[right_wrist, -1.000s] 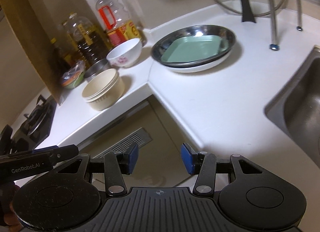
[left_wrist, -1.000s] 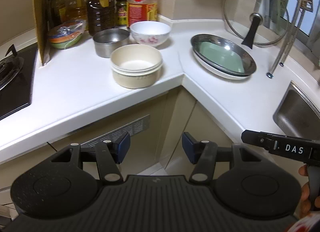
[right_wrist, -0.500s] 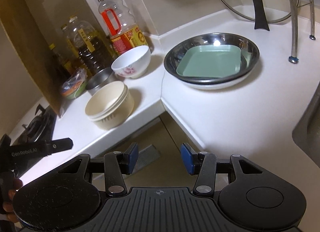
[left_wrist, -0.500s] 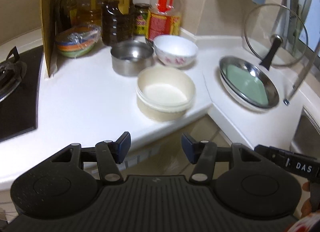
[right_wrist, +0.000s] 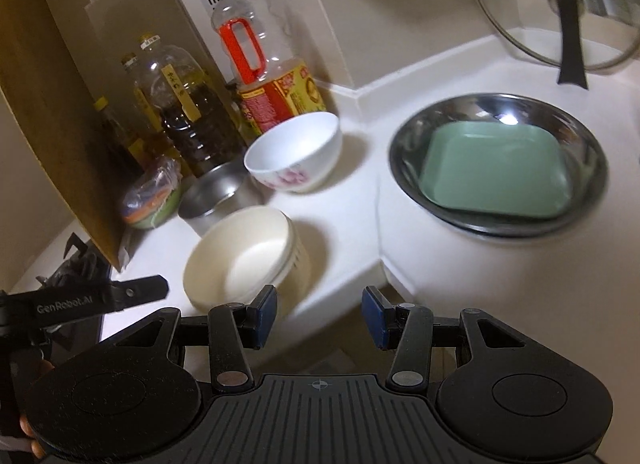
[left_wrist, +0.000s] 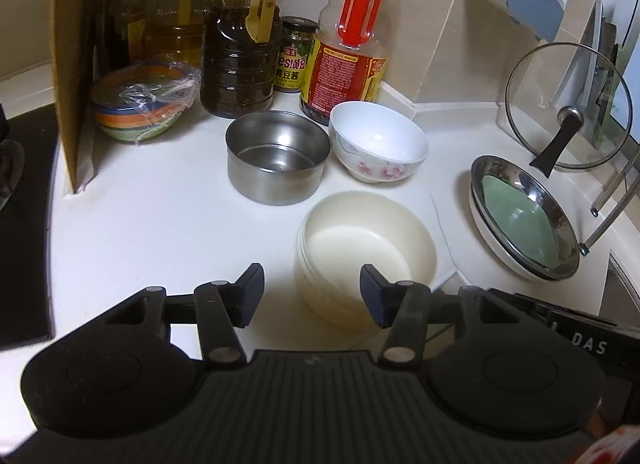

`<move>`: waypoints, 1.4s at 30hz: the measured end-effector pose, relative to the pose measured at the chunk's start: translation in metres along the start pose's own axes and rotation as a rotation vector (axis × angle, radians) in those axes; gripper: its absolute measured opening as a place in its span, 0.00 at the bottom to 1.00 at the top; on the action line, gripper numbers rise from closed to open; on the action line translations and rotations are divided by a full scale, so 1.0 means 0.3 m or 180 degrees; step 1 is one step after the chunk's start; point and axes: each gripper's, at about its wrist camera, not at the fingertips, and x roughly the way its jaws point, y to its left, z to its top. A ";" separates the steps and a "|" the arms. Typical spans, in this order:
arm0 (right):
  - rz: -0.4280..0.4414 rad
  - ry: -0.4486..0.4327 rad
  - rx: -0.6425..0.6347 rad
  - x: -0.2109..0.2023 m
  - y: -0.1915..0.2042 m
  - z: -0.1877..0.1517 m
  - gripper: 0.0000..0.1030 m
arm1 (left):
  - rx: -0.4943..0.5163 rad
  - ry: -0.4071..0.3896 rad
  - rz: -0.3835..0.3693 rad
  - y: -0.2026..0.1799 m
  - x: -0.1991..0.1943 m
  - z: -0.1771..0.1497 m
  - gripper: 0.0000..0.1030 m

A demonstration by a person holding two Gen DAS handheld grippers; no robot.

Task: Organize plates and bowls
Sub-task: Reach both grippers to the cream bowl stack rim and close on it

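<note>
Left wrist view: left hand-held gripper (left_wrist: 312, 296) spread wide, empty, over stacked cream bowls (left_wrist: 366, 252) near the worktop's (left_wrist: 160, 232) front edge.

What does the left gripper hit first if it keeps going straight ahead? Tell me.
Most likely the cream bowl stack: the open left gripper points at its near wall, with the right jaw already over its rim. Height above the white counter is unclear, so it might pass above.

Both wrist views look down close over the cream bowls (left_wrist: 366, 248), sharing them.
</note>
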 end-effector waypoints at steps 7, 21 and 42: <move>0.0002 0.0025 -0.0044 0.108 0.052 0.046 0.46 | 0.0043 0.0168 -0.0137 0.027 0.091 0.044 0.44; -0.0090 0.0125 -0.0173 0.206 0.087 0.064 0.36 | 0.0077 0.0391 -0.0263 0.050 0.197 0.053 0.26; -0.0118 0.0031 -0.0137 0.193 0.099 0.108 0.16 | 0.0226 0.0231 -0.0441 0.025 0.166 0.110 0.16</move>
